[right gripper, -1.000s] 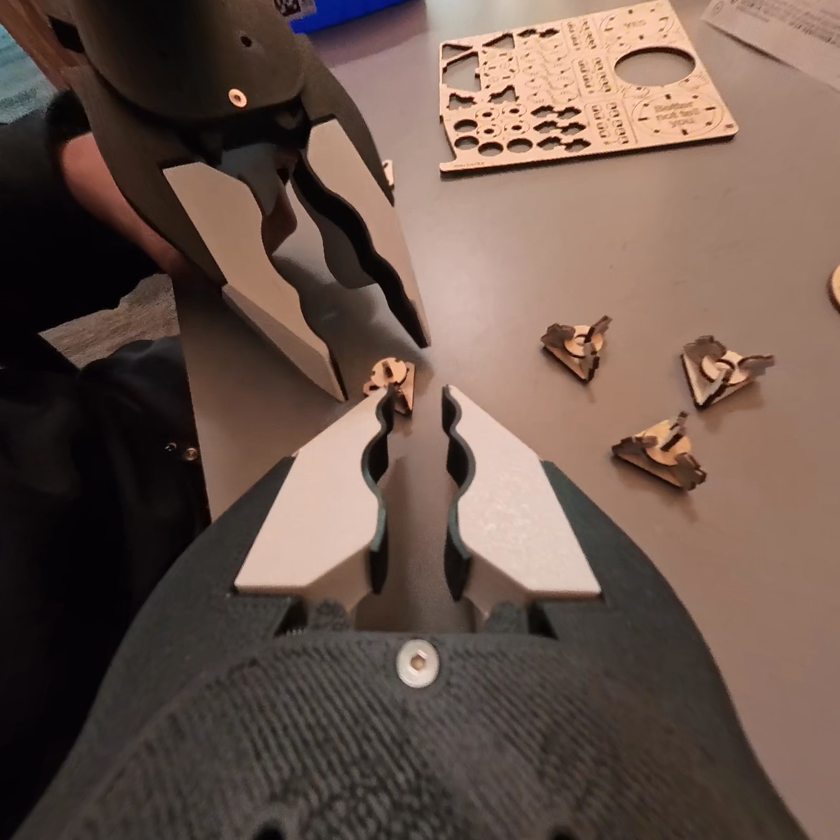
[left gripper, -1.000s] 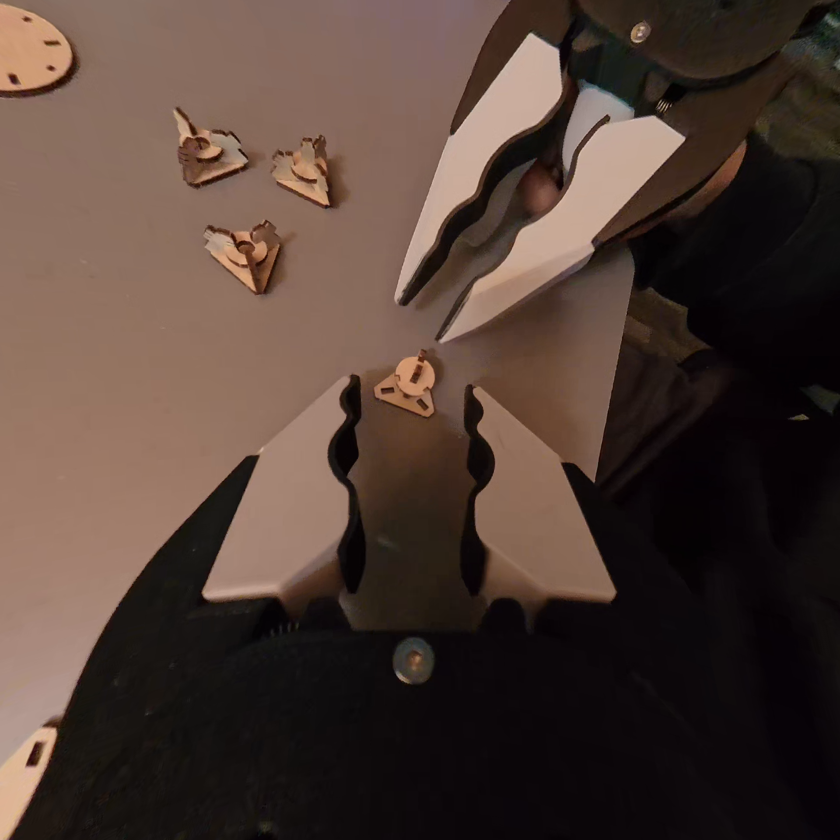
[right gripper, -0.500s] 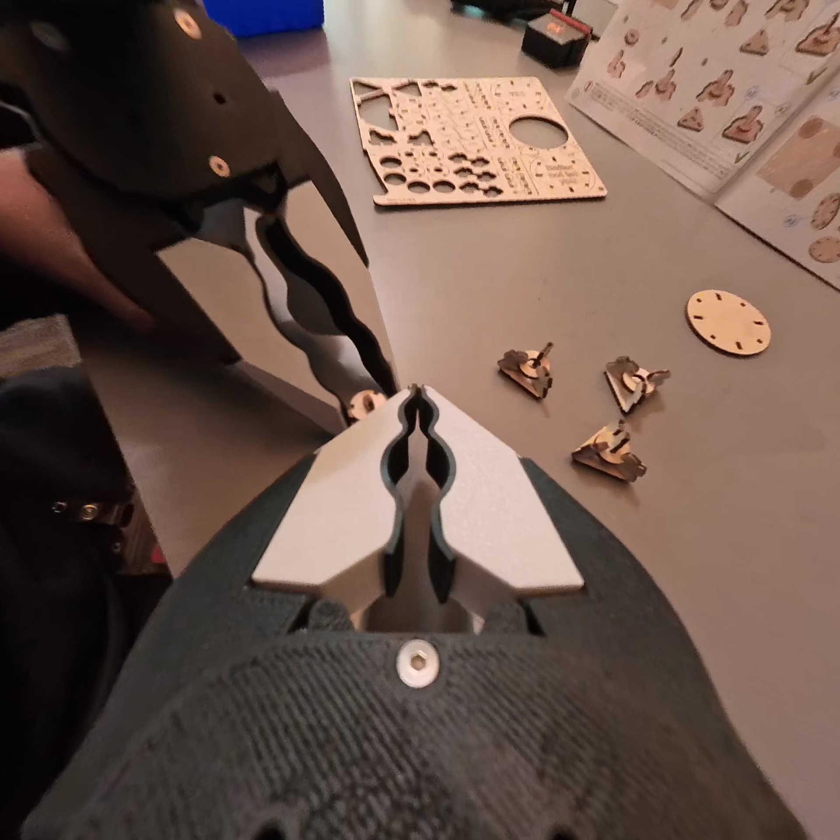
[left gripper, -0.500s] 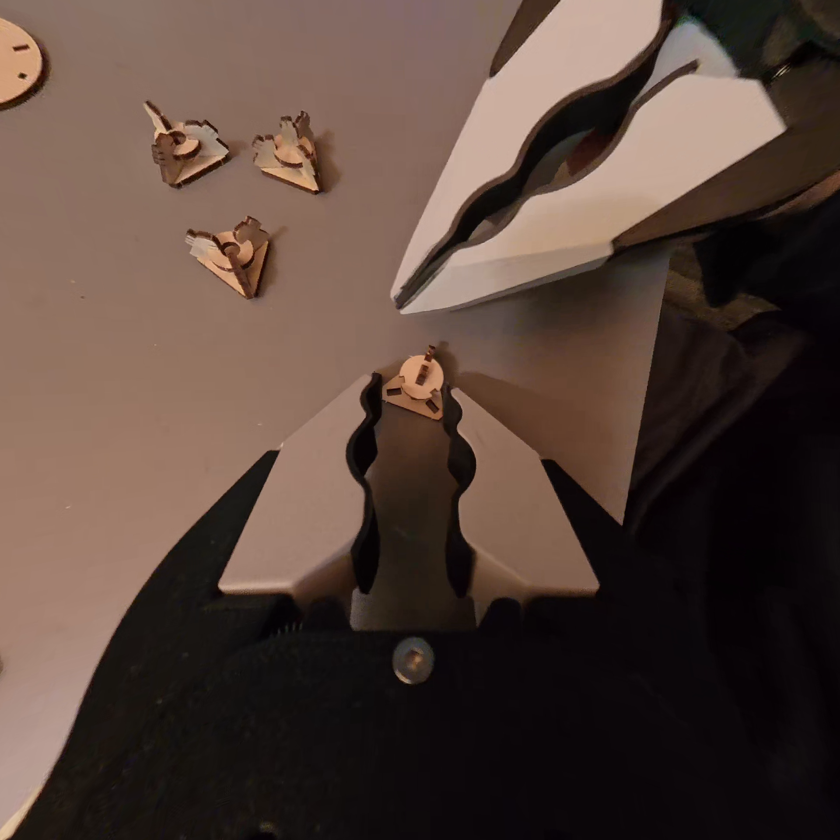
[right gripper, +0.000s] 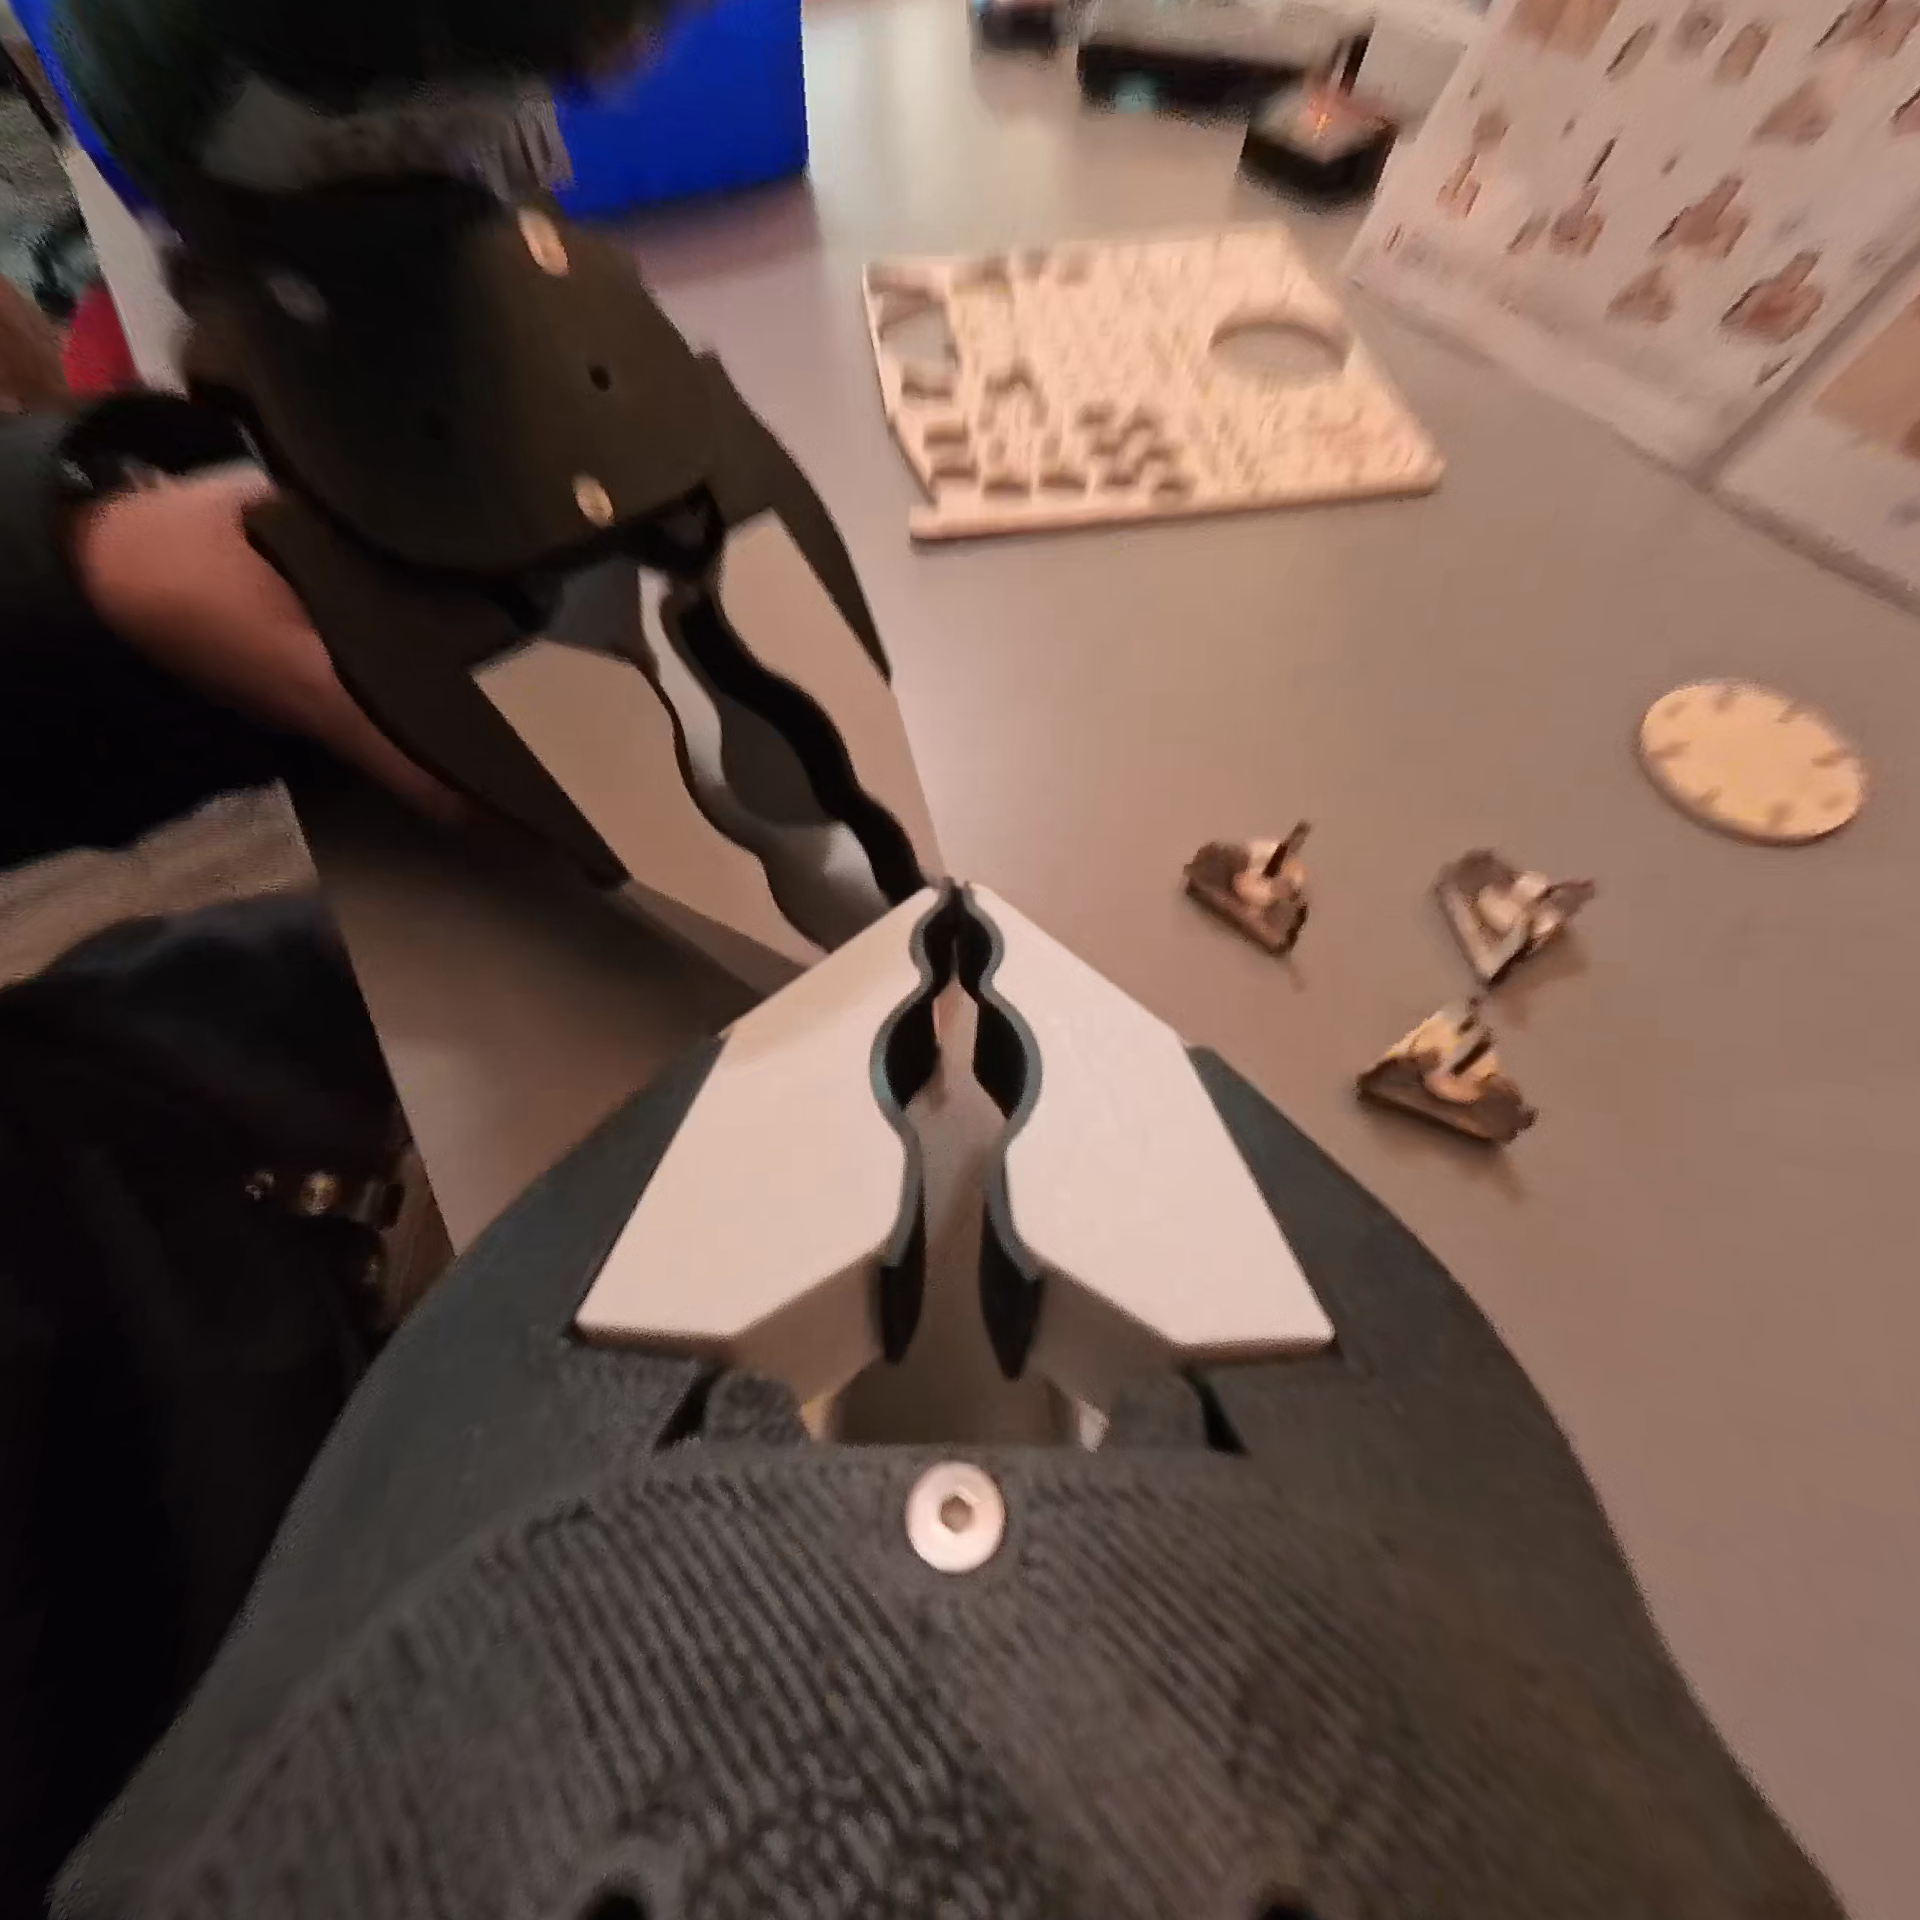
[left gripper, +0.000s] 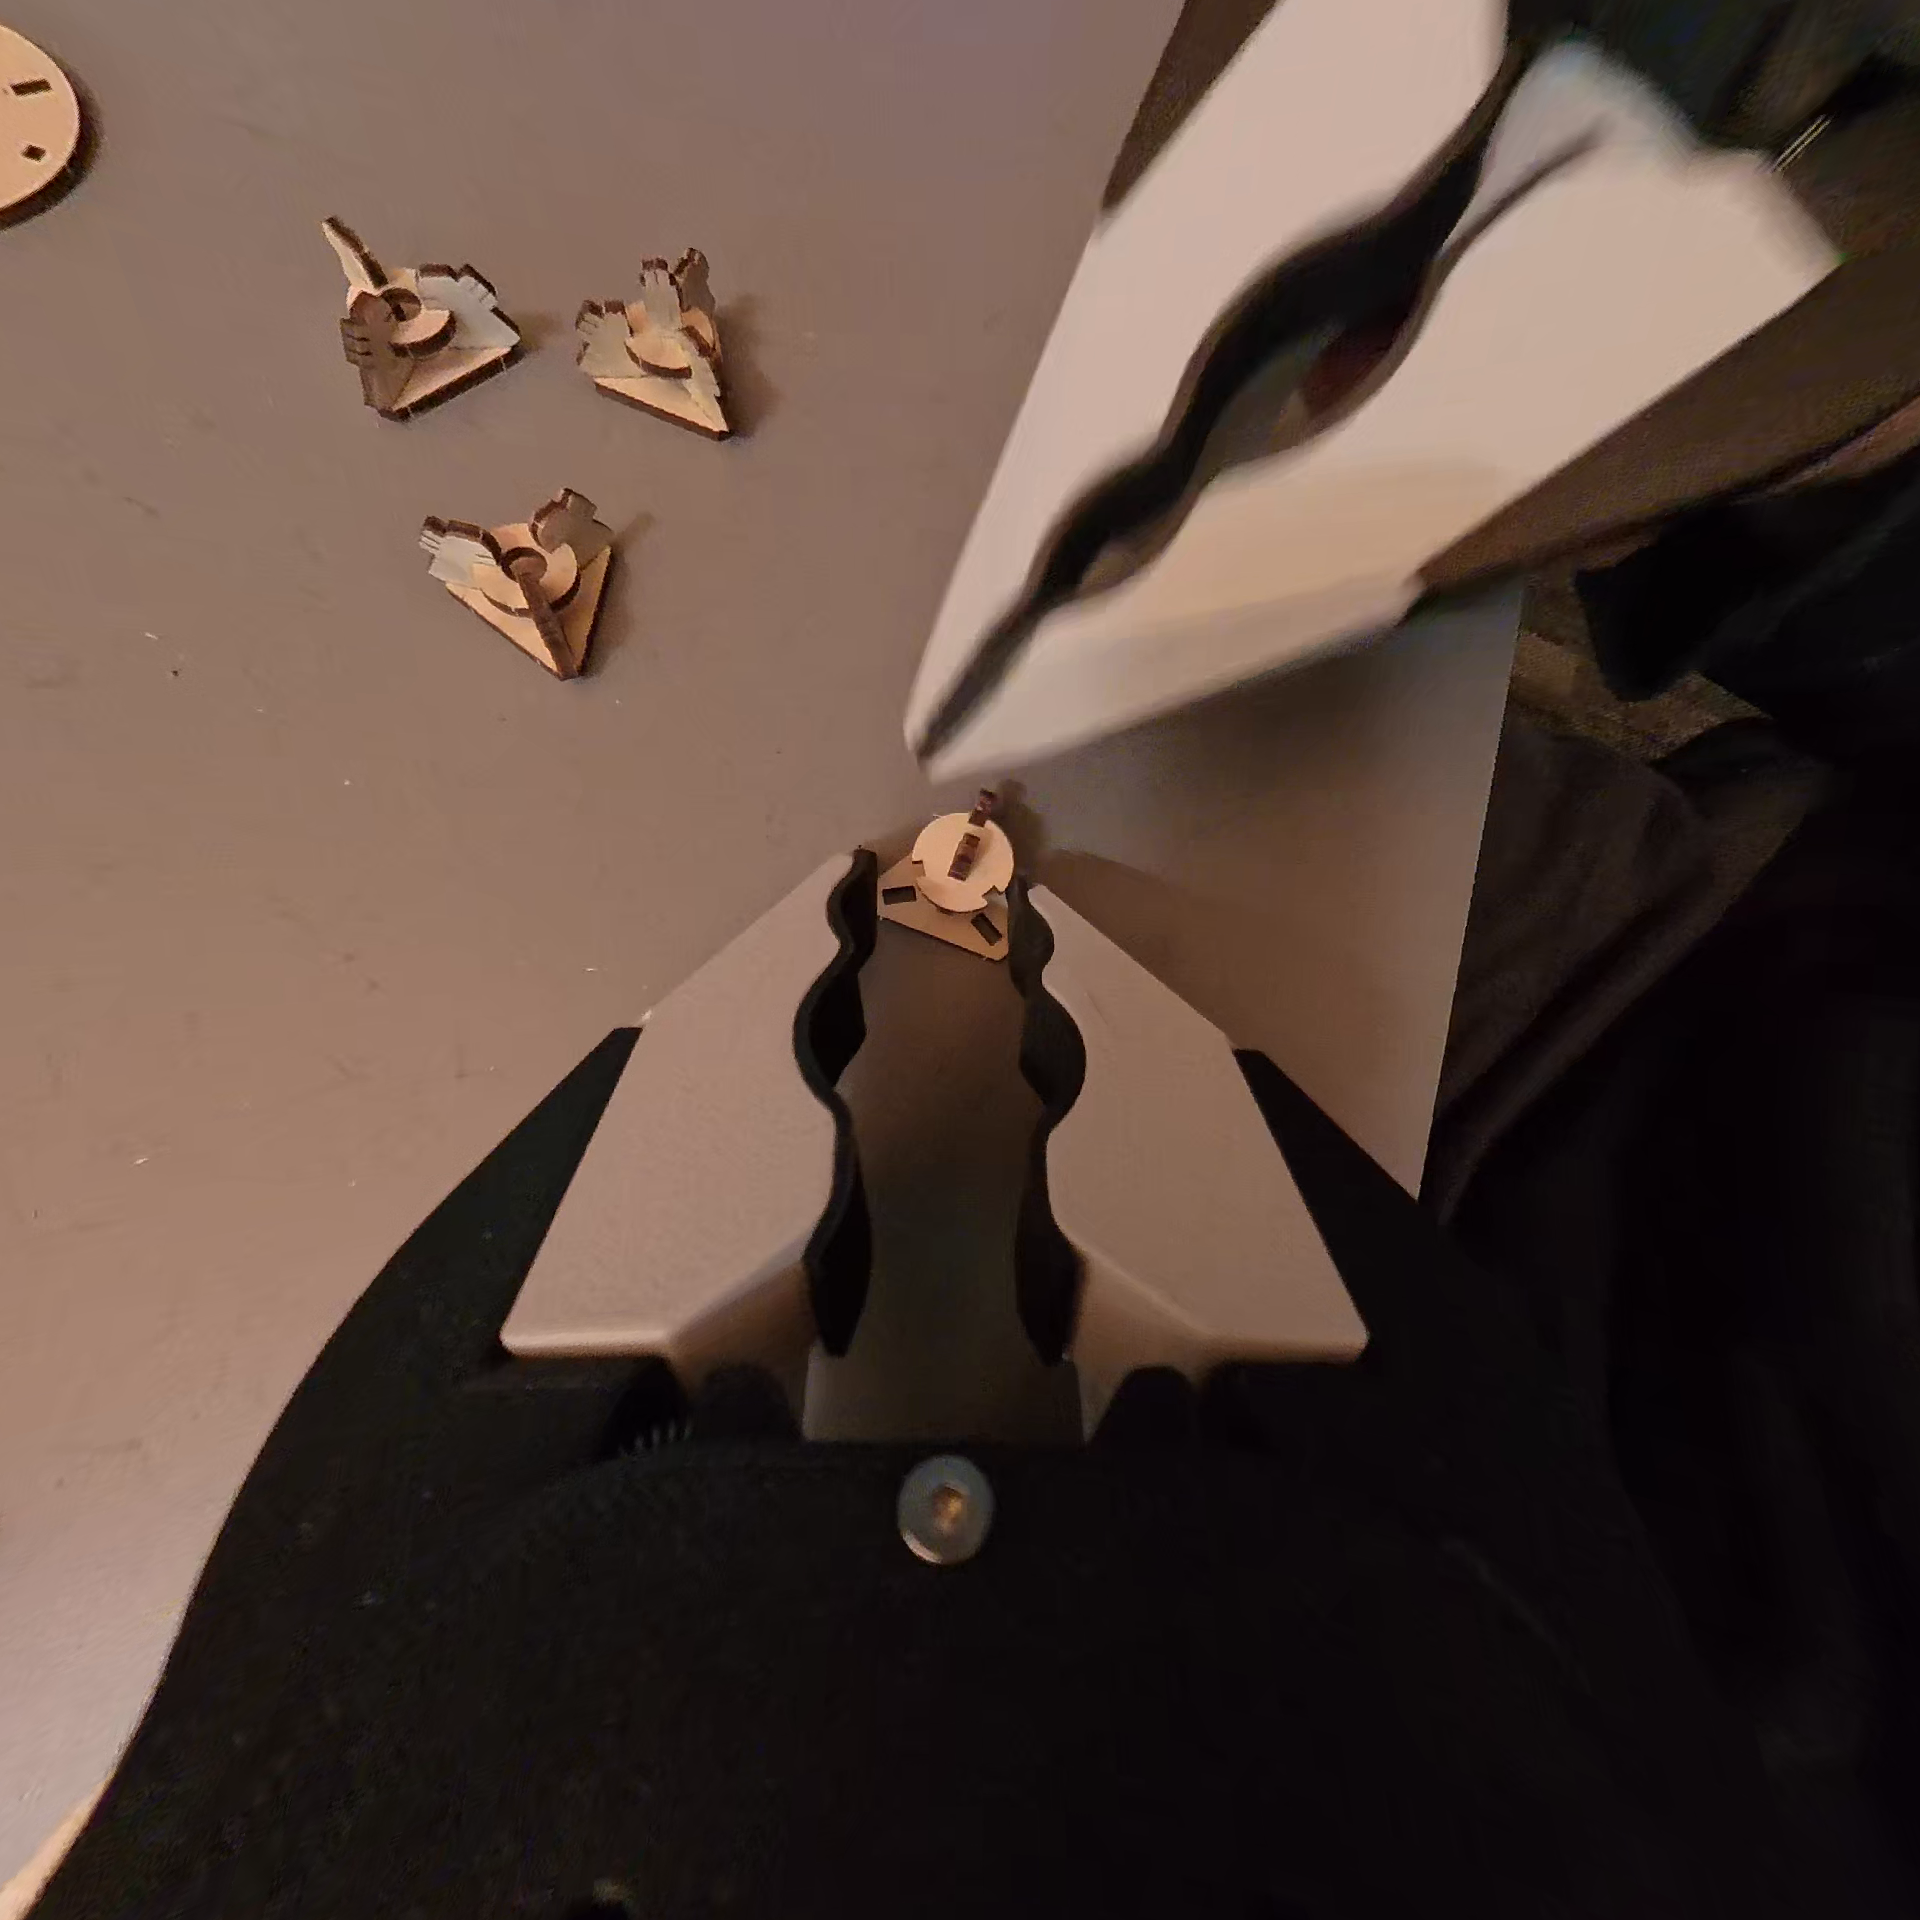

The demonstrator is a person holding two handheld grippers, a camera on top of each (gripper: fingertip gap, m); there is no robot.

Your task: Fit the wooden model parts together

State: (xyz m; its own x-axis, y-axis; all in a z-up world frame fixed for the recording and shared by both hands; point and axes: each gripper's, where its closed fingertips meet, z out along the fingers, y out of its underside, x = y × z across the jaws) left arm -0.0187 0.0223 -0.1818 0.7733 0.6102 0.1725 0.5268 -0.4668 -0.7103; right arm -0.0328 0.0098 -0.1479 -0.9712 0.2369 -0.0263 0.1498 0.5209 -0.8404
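In the left wrist view my left gripper (left gripper: 940, 883) is shut on a small wooden triangular piece (left gripper: 951, 909) on the grey table (left gripper: 312, 935). Both pads touch its side corners. The piece carries a round disc with a small upright tab (left gripper: 971, 831). My right gripper (left gripper: 925, 748) comes in from the upper right, fingers shut, with its tips just above and beyond that tab. In the right wrist view the right gripper (right gripper: 951, 894) is shut at the tips. The left gripper (right gripper: 831, 831) stands right behind it, and the piece is hidden there.
Three assembled wooden triangle pieces (left gripper: 530, 582) (left gripper: 426, 322) (left gripper: 660, 343) lie to the left, with a round slotted disc (right gripper: 1751, 774) beyond. A punched-out wooden sheet (right gripper: 1143, 395), printed sheets (right gripper: 1662, 208) and a blue bin (right gripper: 686, 135) are farther back. The table edge (left gripper: 1475, 883) runs close on the right. Some 4 centimeters of space lies between my two pairs of fingers.
My left gripper moved forward and closed on the triangular piece, then held it. My right gripper shut, and its tips now hang just over the piece's tab.
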